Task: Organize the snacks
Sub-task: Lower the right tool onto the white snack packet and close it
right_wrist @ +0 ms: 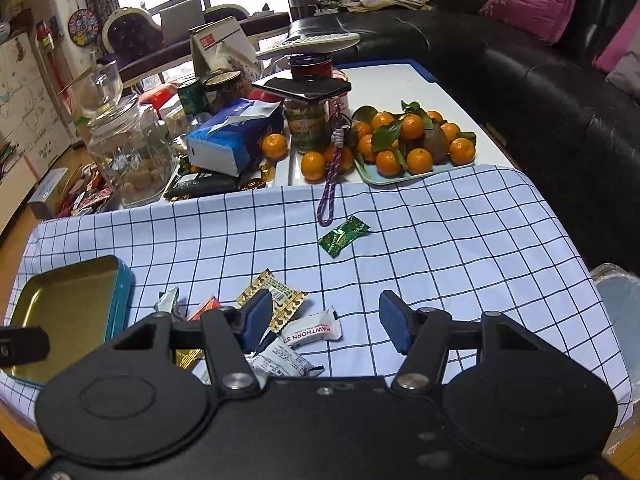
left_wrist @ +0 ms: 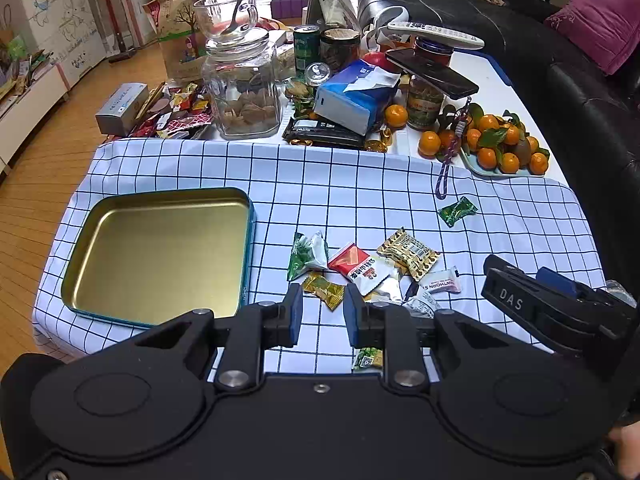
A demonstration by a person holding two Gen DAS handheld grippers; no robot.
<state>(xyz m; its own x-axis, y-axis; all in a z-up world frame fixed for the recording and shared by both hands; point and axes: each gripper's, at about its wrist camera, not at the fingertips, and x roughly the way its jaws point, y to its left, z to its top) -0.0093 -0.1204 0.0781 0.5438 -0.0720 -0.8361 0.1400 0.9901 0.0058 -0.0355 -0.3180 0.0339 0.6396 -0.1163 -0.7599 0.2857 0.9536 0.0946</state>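
An empty gold tin tray with a blue rim [left_wrist: 160, 252] lies on the checked cloth at the left; it also shows in the right wrist view [right_wrist: 68, 312]. A pile of wrapped snacks [left_wrist: 372, 268] lies to its right. A gold-wrapped candy [left_wrist: 324, 290] sits just ahead of my left gripper [left_wrist: 322, 312], which is open and empty. My right gripper [right_wrist: 326, 320] is open and empty above a white hawthorn snack [right_wrist: 312, 330]. A green candy [right_wrist: 344, 236] lies apart, farther back; it also shows in the left wrist view [left_wrist: 458, 210].
Behind the cloth [left_wrist: 360, 184] stand a glass jar [left_wrist: 244, 88], a tissue pack [left_wrist: 356, 96], cans, a phone on a jar [left_wrist: 432, 72] and a tray of tangerines [left_wrist: 504, 152]. A purple lanyard [right_wrist: 330, 196] hangs onto the cloth. A black sofa [right_wrist: 540, 80] runs along the right.
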